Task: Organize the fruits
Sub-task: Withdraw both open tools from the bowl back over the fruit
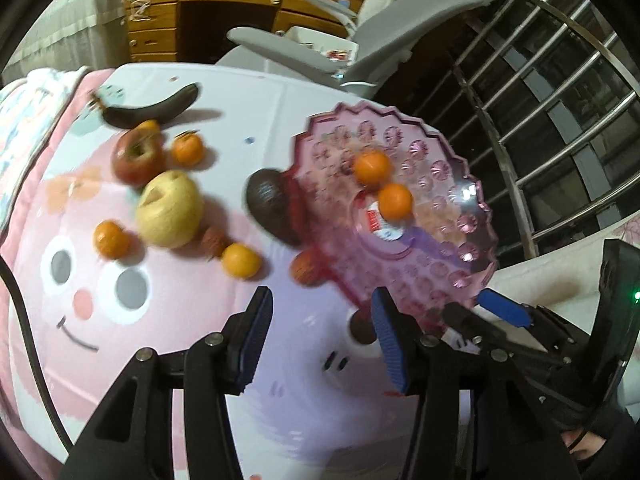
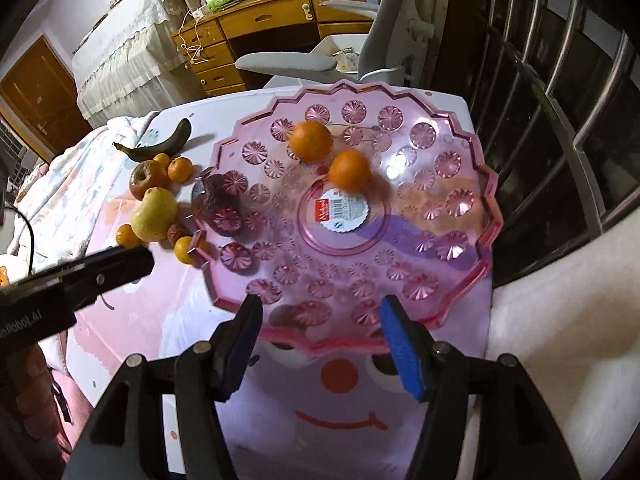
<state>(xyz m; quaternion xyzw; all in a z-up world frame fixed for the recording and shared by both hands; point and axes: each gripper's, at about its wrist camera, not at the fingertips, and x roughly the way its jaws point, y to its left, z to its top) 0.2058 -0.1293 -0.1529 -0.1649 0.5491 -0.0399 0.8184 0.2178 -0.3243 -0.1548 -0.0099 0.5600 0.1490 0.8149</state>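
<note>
Oranges (image 2: 310,141) on pink plate (image 2: 452,280) | ahead of open right hand-held gripper (image 2: 320,320)

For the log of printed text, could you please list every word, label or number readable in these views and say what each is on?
"nRobot.AI", cut off at the frame edge: on the left hand-held gripper body, seen in the right wrist view.
Round sticker in the middle of the pink plate: red logo and barcode, too small to read.
No other text shows.
</note>
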